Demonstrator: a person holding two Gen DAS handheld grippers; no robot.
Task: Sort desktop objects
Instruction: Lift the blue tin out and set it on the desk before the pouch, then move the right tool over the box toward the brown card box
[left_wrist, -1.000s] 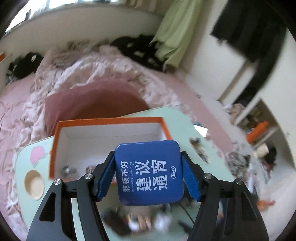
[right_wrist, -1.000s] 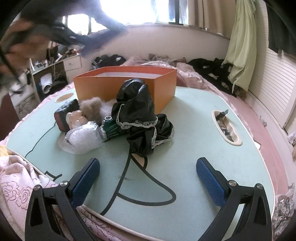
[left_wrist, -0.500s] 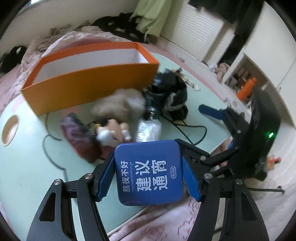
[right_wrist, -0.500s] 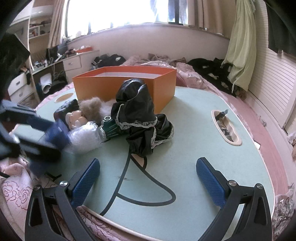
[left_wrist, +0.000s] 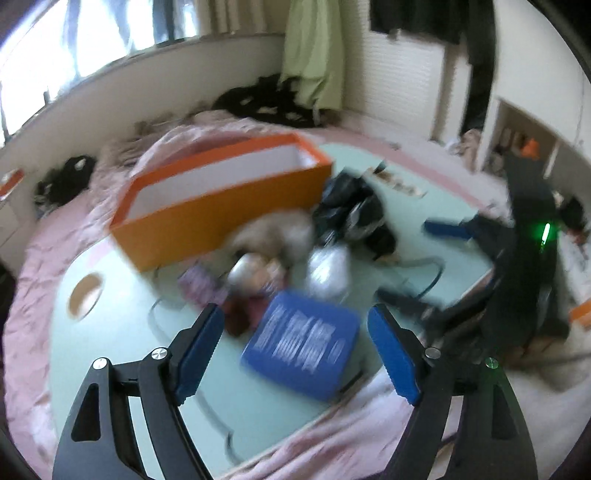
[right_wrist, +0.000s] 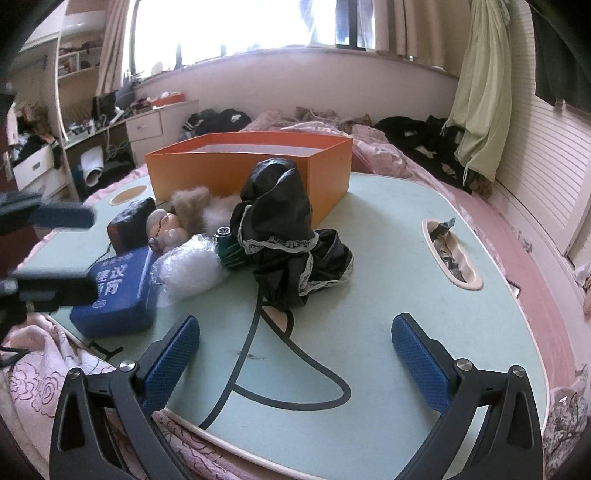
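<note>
Now the left gripper (left_wrist: 295, 347) is opening its jaws; the blue tin (left_wrist: 301, 345) lies between them, clear of both pads, resting on the pale green table (right_wrist: 388, 258) near its edge. Just beyond sit a plastic-wrapped bundle (right_wrist: 192, 264), a small doll (right_wrist: 166, 229) and black lace-trimmed cloth (right_wrist: 284, 236), with the orange box (right_wrist: 243, 166) behind. The right gripper (right_wrist: 295, 358) hovers with fingers spread wide over bare tabletop.

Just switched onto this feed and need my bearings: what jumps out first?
The big orange box at the far side of the pale green table, open-topped. In front of it, a heap: black lace-trimmed cloth, a doll and a blue tin near the table's left edge, lying free between the opening jaws of the left gripper.
</note>
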